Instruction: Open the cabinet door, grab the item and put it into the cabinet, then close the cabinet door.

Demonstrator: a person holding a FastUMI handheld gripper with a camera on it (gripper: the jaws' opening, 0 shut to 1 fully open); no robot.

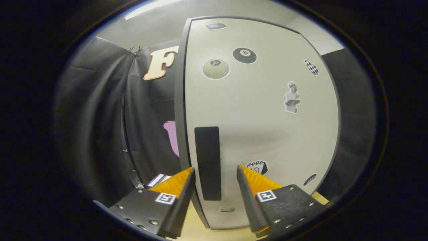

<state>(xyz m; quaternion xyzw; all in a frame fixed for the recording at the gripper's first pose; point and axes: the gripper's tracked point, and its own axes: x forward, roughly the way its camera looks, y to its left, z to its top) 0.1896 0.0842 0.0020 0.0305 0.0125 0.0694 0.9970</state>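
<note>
A white cabinet door (260, 127) with a dark frame stands shut right in front of me, covered with several stickers. Its black vertical handle (208, 163) sits near the door's left edge. My gripper (215, 172) is open, and the handle's lower part lies in the gap between the two fingers, closer to the left finger. The fingers do not press on the handle. I cannot tell whether they touch the door. The item for the cabinet is hidden from me here.
The cabinet stands on a light wooden tabletop (194, 227). Black cloth walls (100, 117) hang close on the left and right of the cabinet. A small flat white object (159, 180) lies just beyond the left finger.
</note>
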